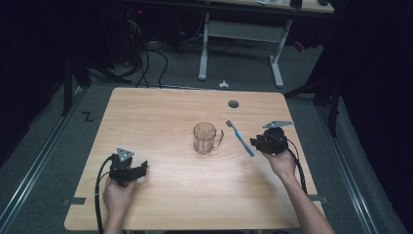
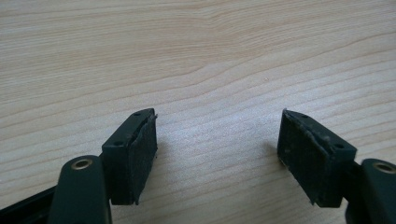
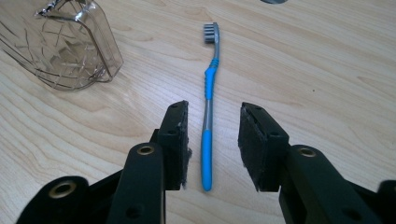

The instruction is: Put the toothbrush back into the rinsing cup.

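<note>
My right claw (image 3: 212,140) half open, straddling blue toothbrush (image 3: 208,119) lying flat on bench (image 1: 160,117) beside clear mug (image 1: 206,137), pads not touching. Left claw (image 2: 217,144) wide open, empty.

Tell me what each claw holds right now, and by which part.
Nothing is held. The right claw straddles the handle end of the toothbrush lying on the table, pads apart from it. The left claw is open over bare wood.

A light wood-grain tabletop (image 1: 160,112) is being seen standing on grey floor. A clear glass mug (image 1: 206,137) is being carried upright near its middle, and a blue toothbrush (image 1: 240,138) is being carried flat just beside it, bristles toward the far edge, near a round grommet (image 1: 233,104).
</note>
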Demonstrator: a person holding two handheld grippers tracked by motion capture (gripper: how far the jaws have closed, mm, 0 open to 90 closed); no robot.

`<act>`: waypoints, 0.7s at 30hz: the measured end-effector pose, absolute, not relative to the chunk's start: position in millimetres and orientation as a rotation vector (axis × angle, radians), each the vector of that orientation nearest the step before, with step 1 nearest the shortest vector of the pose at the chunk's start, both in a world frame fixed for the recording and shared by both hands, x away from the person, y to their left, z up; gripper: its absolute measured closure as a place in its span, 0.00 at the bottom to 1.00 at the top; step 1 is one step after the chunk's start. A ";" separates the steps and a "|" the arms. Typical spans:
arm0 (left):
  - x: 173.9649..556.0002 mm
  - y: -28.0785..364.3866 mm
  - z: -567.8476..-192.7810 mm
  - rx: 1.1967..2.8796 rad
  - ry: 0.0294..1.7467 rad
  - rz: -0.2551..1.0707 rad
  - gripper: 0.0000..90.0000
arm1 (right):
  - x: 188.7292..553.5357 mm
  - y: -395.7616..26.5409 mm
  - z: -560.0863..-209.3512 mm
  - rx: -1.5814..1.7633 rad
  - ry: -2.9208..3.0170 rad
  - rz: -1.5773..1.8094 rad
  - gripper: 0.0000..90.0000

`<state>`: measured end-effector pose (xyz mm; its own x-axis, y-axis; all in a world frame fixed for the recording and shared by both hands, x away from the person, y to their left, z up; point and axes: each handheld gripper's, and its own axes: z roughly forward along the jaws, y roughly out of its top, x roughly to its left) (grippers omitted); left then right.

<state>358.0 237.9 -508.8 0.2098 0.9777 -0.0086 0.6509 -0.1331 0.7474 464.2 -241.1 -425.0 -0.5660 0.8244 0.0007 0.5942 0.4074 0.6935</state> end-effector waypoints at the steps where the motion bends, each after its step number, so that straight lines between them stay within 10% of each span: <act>1: 358.0 237.9 -508.8 1.861 1.510 0.668 0.32 | 464.2 -241.1 -425.0 1.225 2.327 0.938 0.71; 21: 357.9 238.0 -508.8 1.862 1.509 0.668 0.32 | 488.1 -218.0 -407.9 1.188 2.394 0.876 0.71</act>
